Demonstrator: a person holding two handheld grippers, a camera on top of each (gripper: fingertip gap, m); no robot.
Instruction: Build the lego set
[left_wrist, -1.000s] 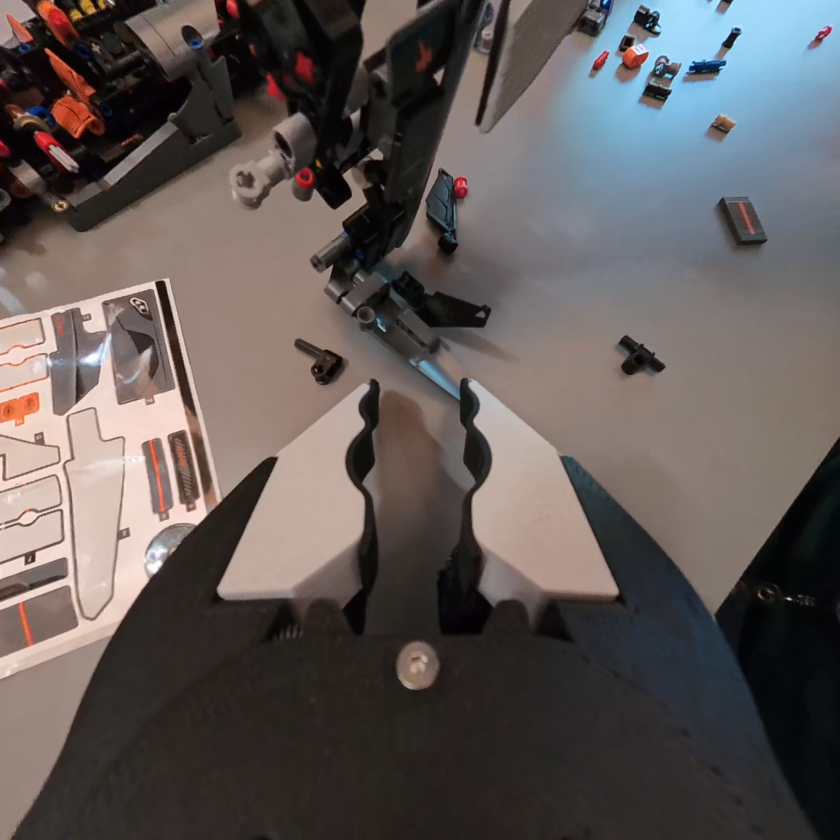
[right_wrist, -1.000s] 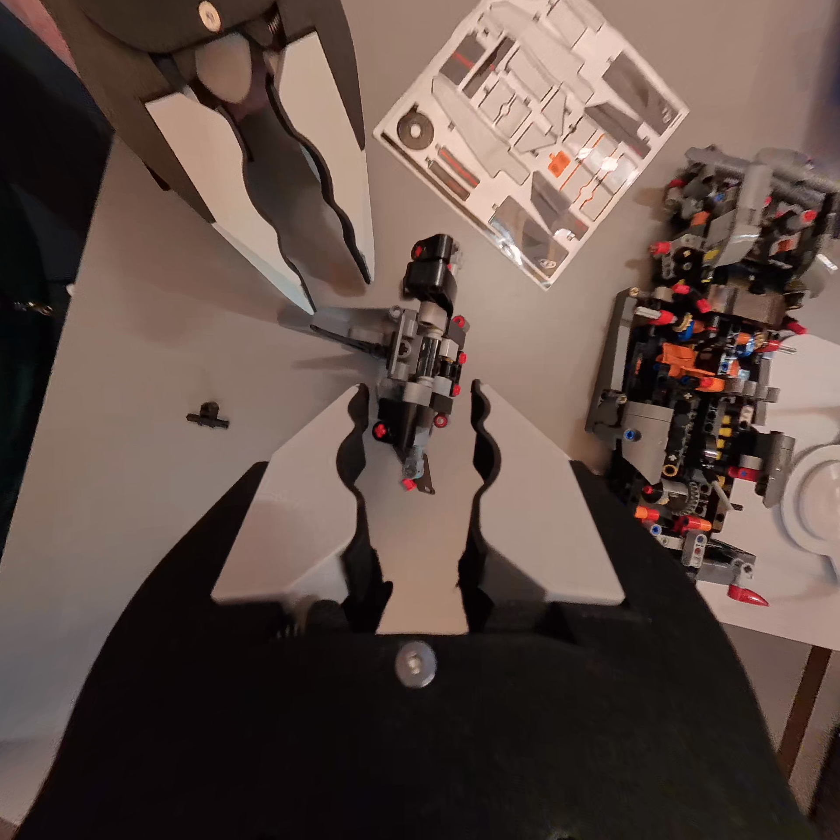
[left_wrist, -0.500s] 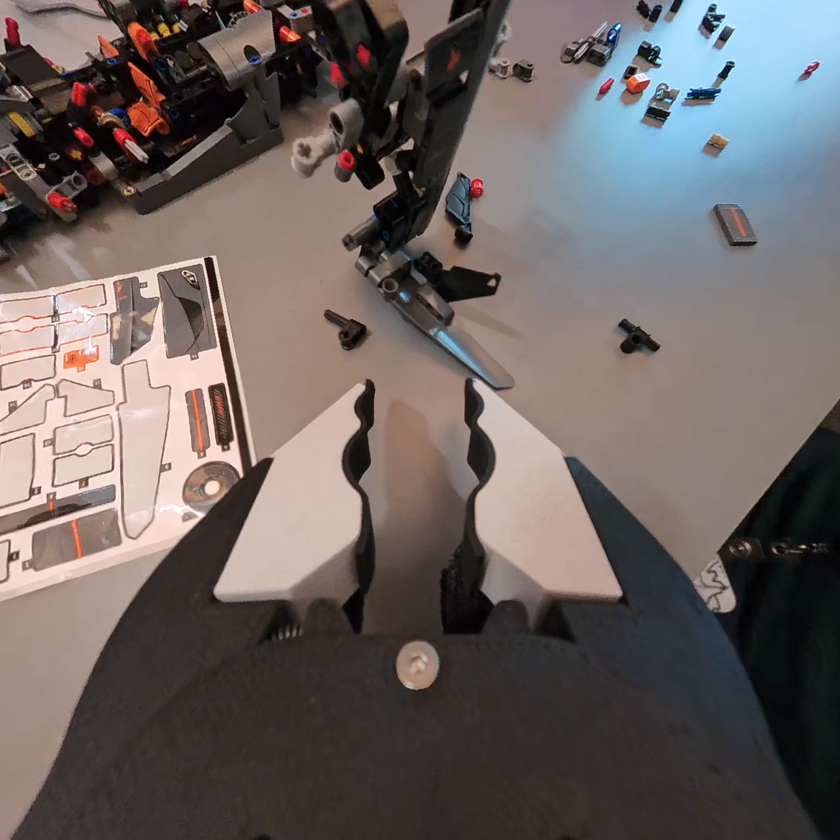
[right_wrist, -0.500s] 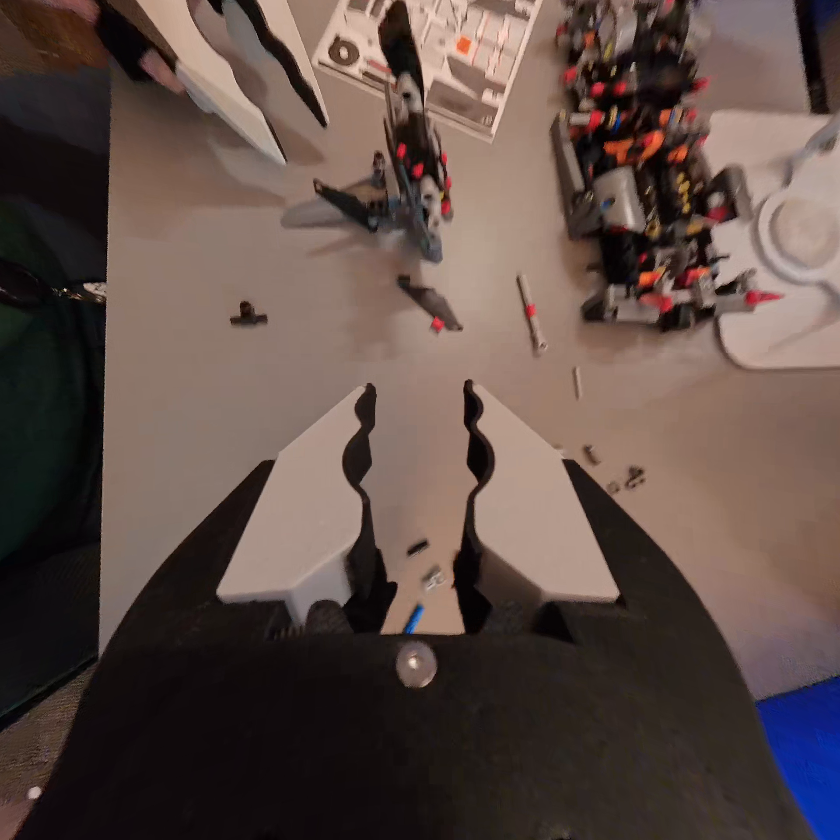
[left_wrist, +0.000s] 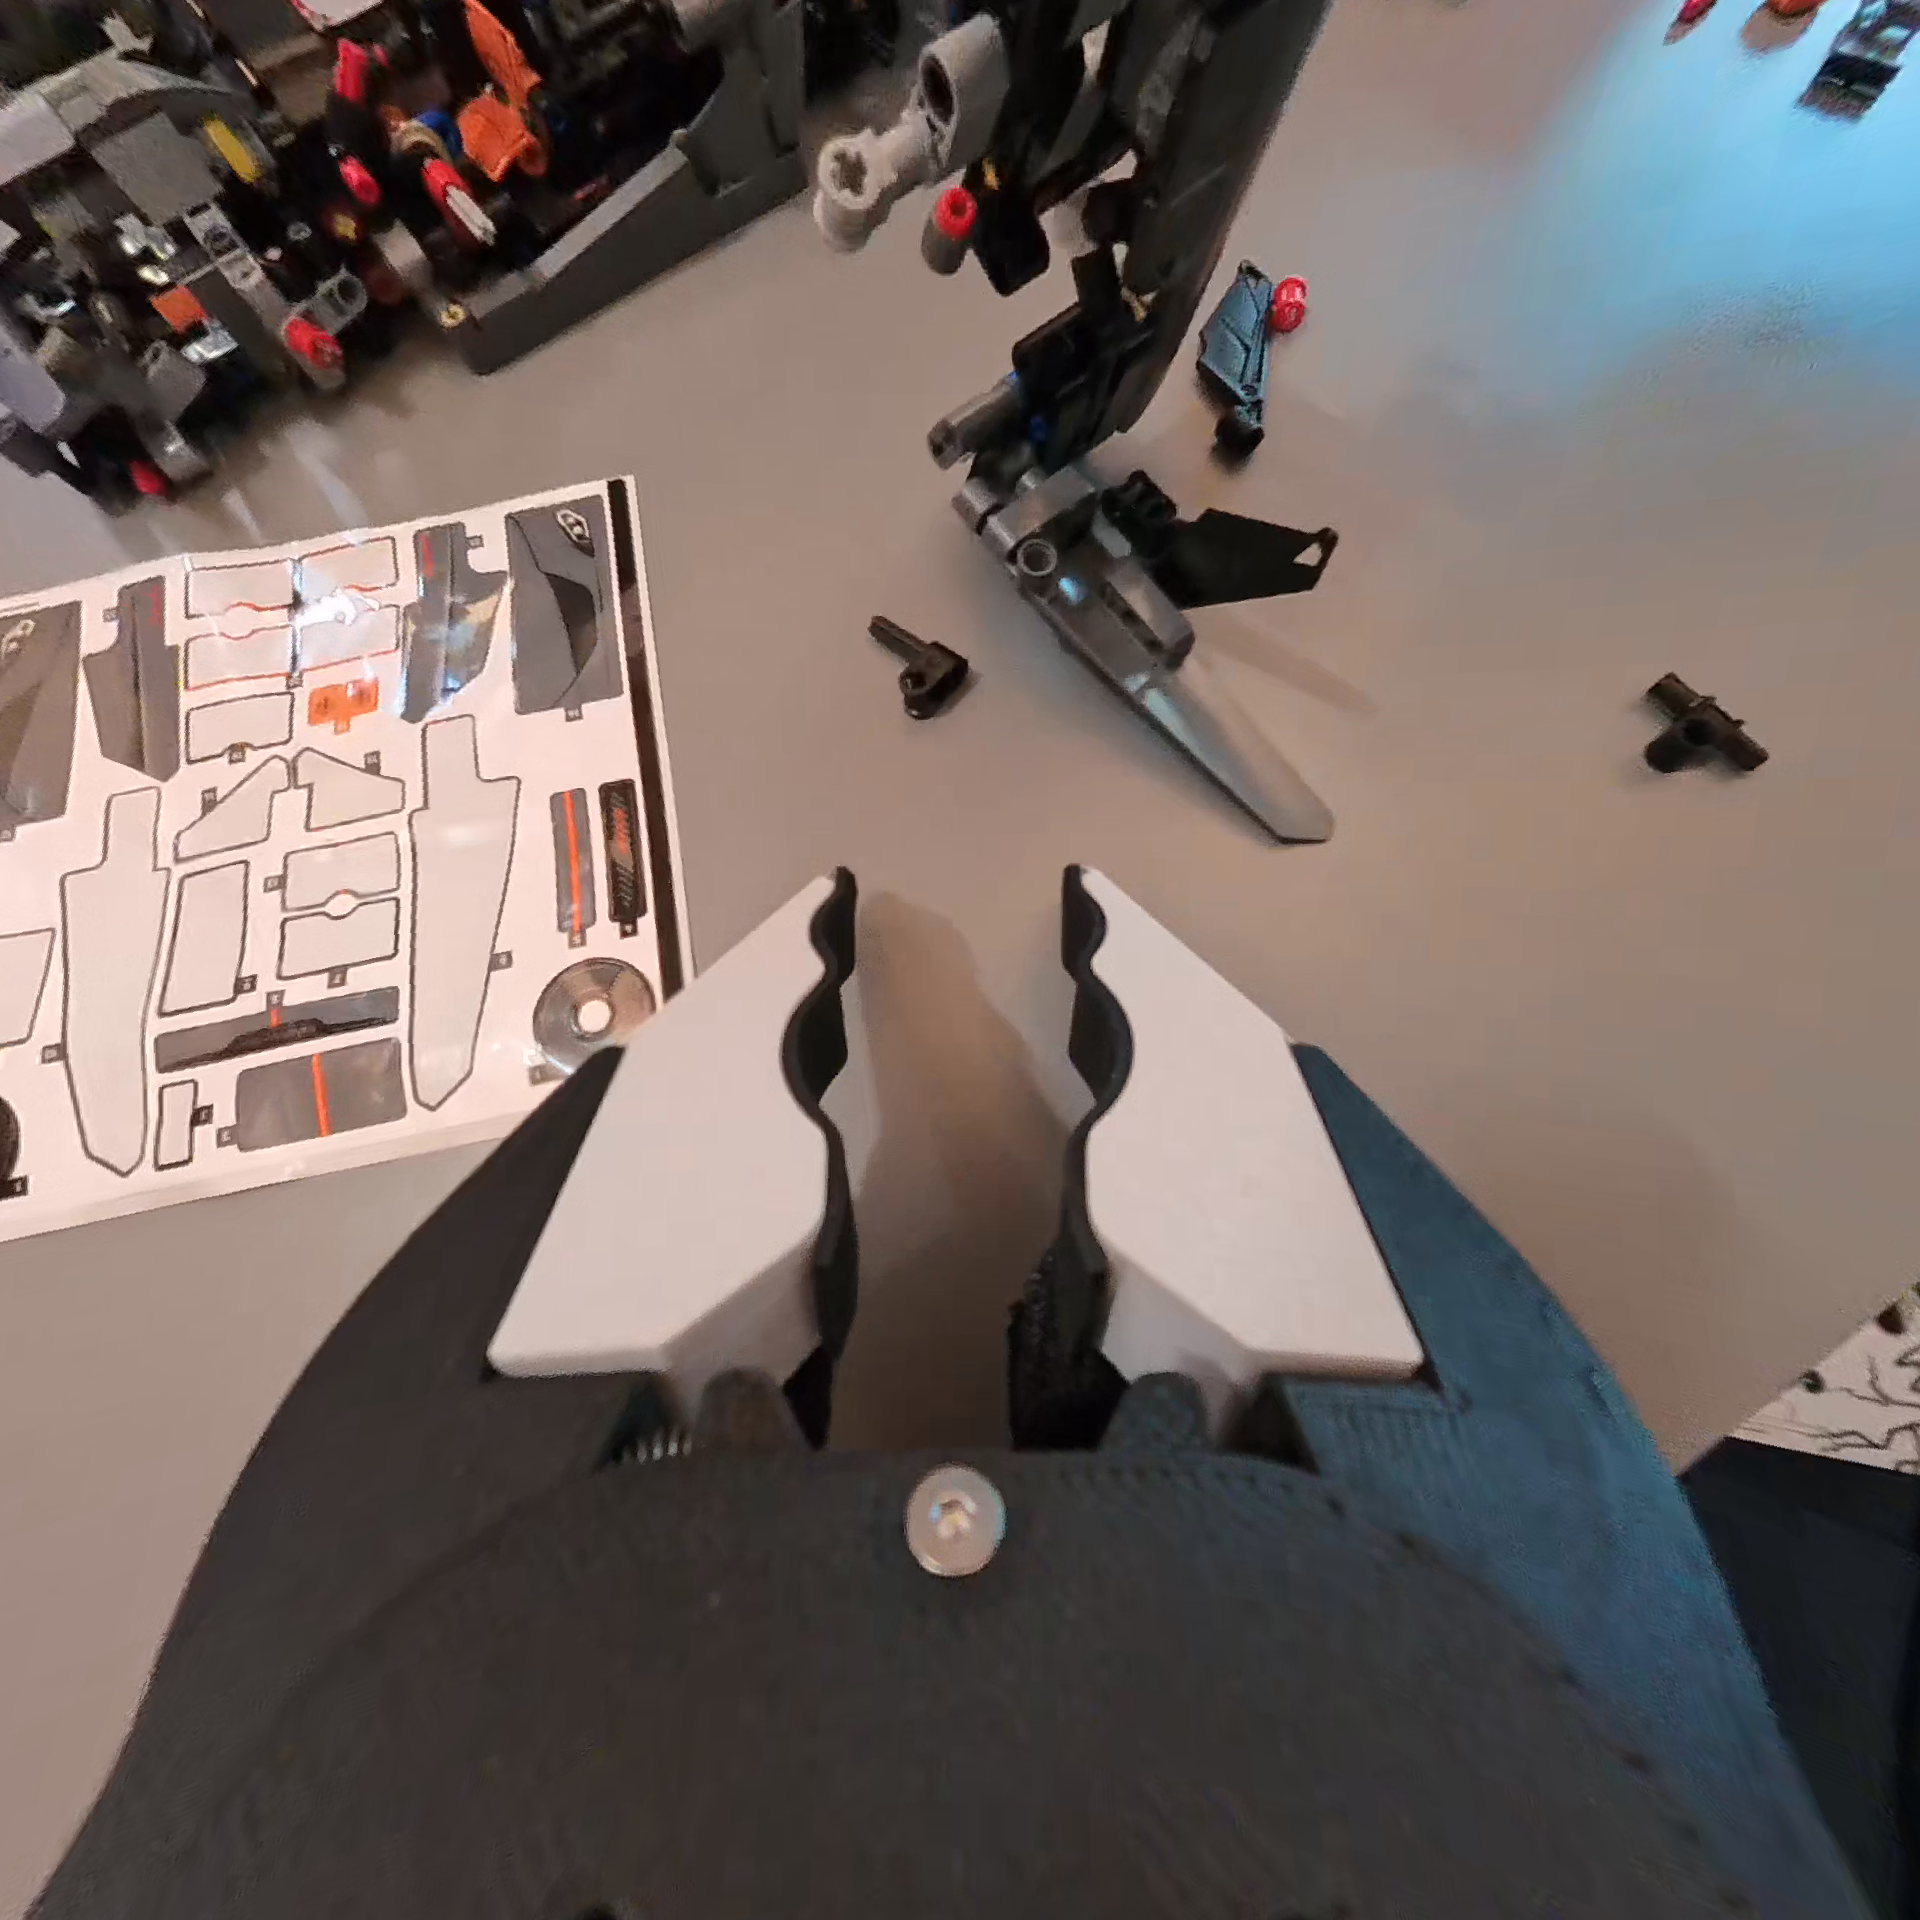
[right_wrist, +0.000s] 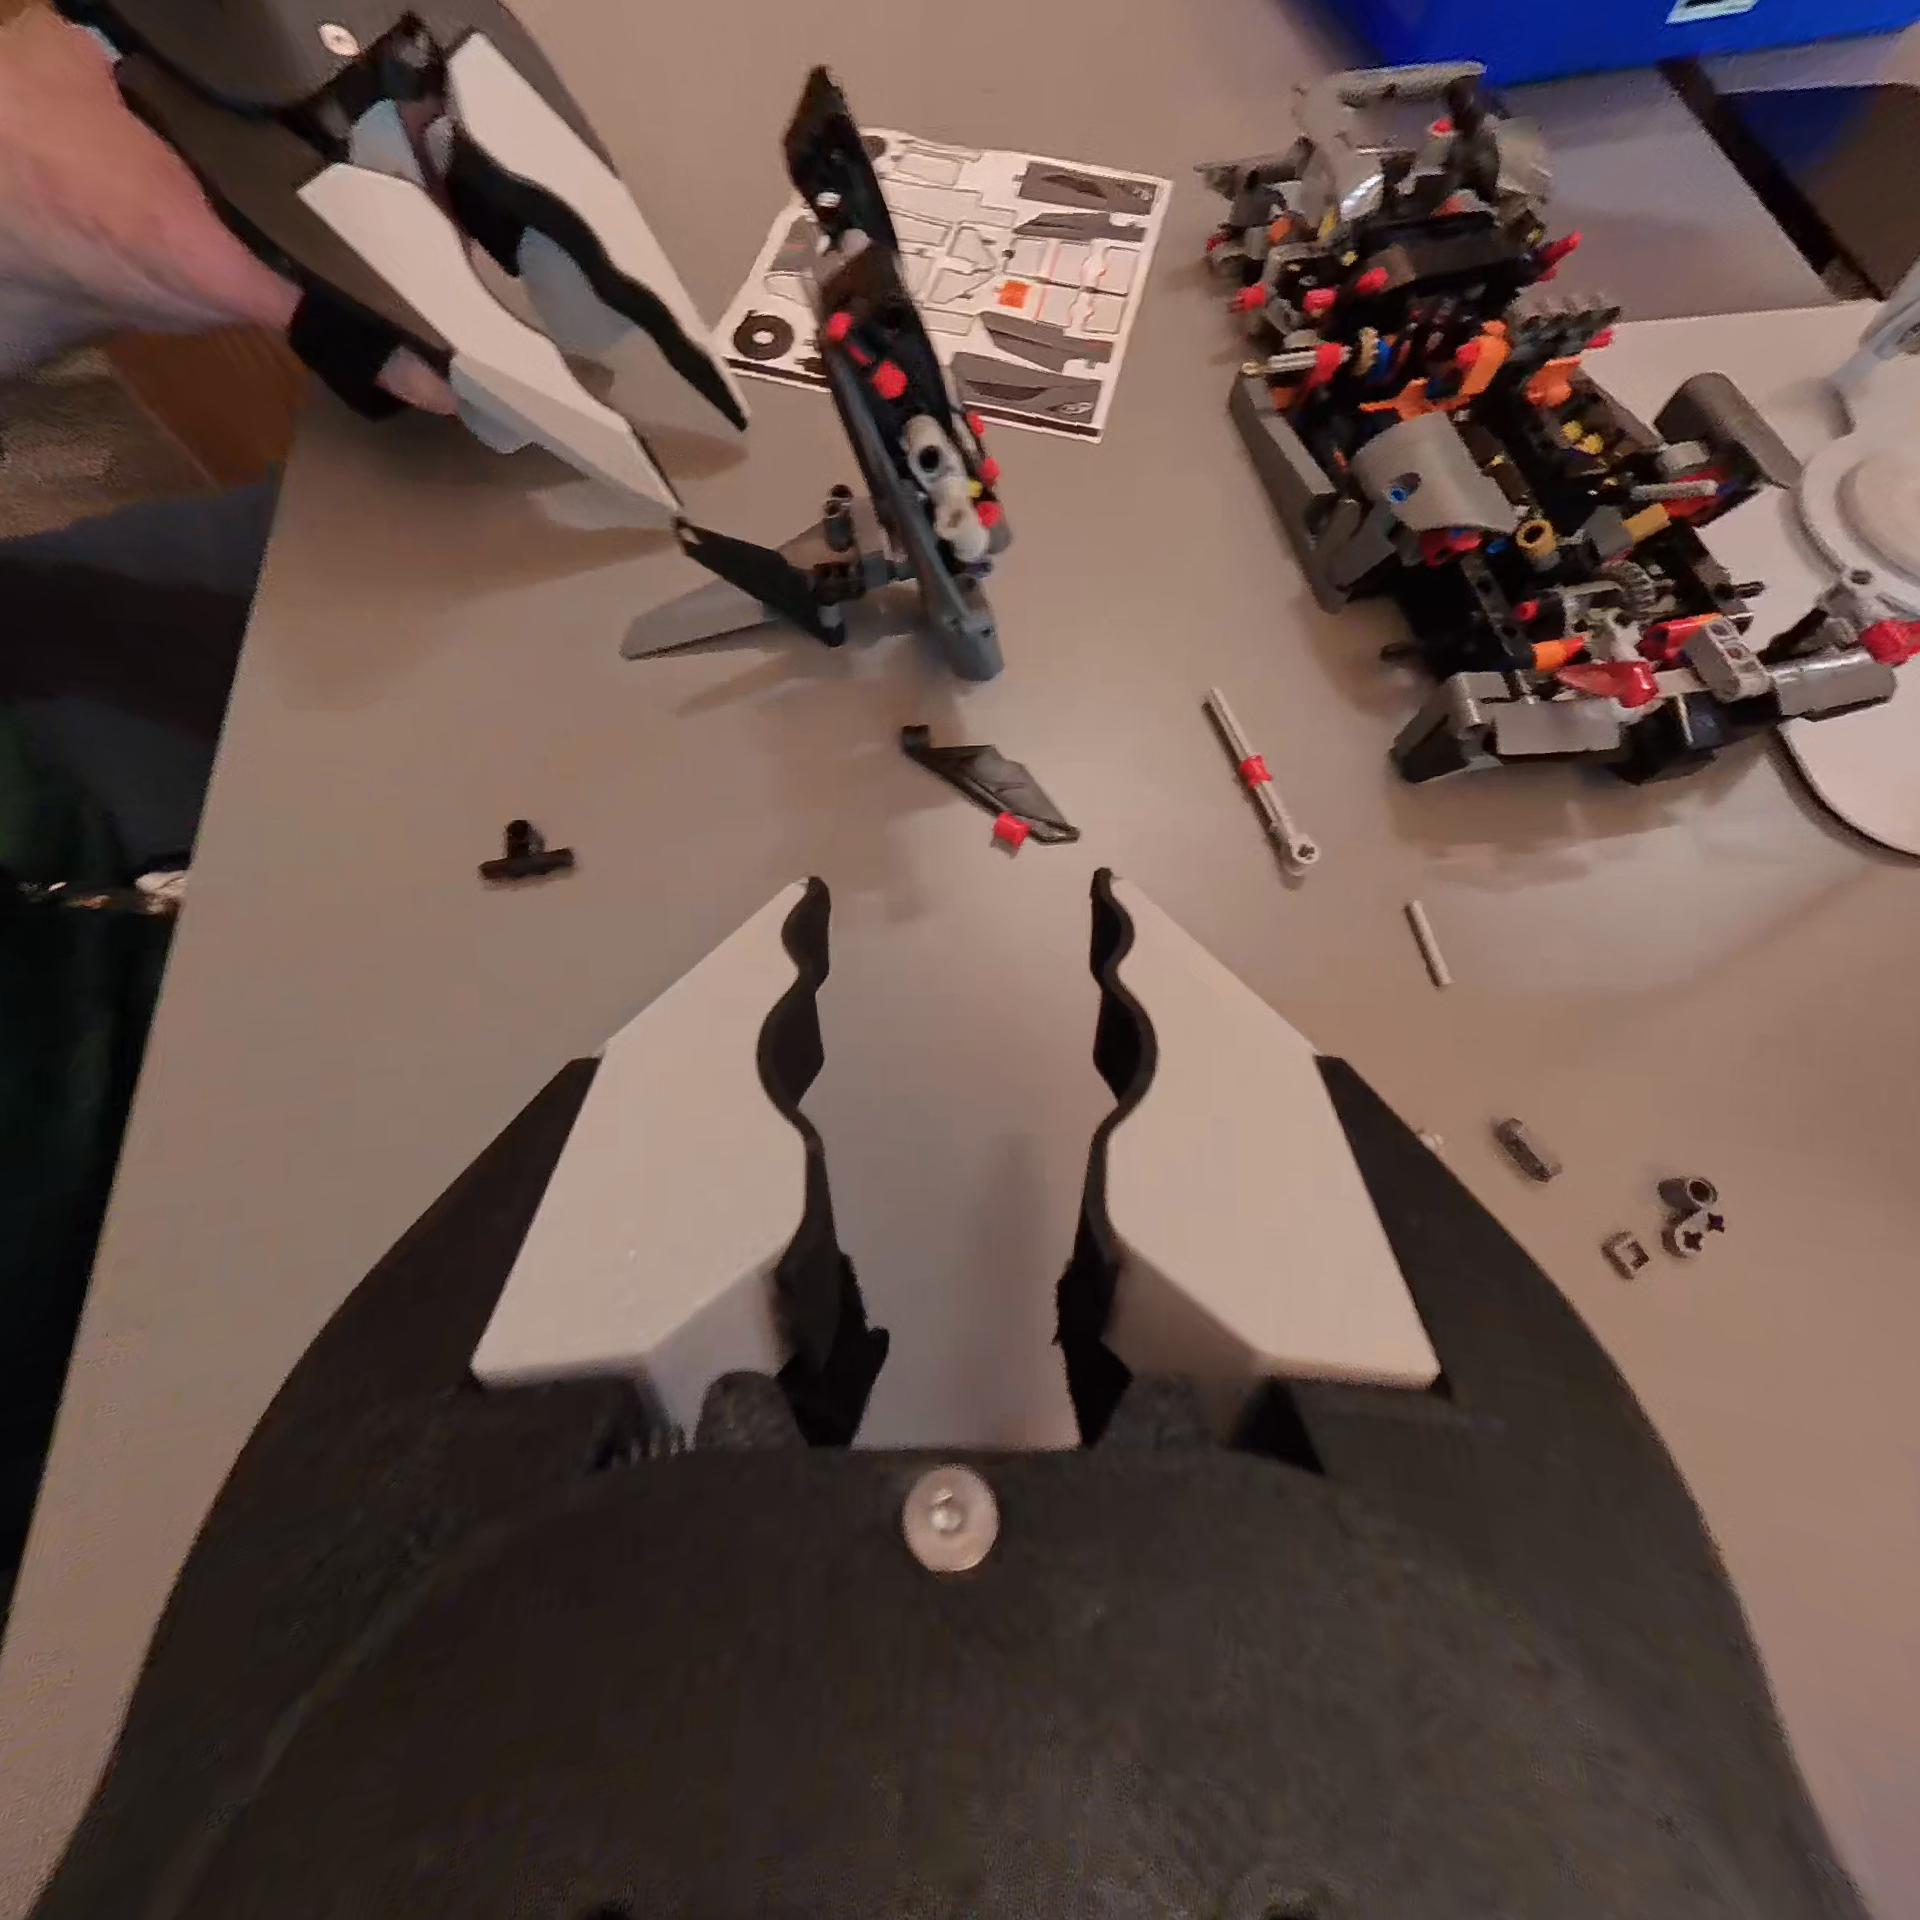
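In the left wrist view, the left gripper (left_wrist: 956, 894) hangs over the grey table (left_wrist: 1507, 987) with its two fingers apart and nothing between them. In front of it stands the sub-assembly (left_wrist: 1091, 343), a tall, narrow piece of black and grey parts that rests on a grey pointed blade and a black fin. A small black connector (left_wrist: 920, 660) lies just beside its foot, and another black pin (left_wrist: 1699, 727) lies well apart on the right. The sticker sheet (left_wrist: 312, 831) is flat on the left, and the large chassis (left_wrist: 312, 187) sits behind it.

In the right wrist view, the right gripper (right_wrist: 956, 894) is also spread and empty, low over the table. A black panel with a red pin (right_wrist: 987, 784) lies near its tips, and a grey axle with a red bush (right_wrist: 1257, 784) is to the right. The sub-assembly (right_wrist: 904, 416) leans, and the tip of the left gripper (right_wrist: 582, 416) seems to touch its black fin, but I cannot tell this for sure.

My judgement: all parts are light, hard and smooth plastic. The sub-assembly is top-heavy and may fall over, and its thin fins can snap off, so I would take it at the thick grey beam in the middle. The loose panel is thin and could slip, so it is better held across its flat sides.
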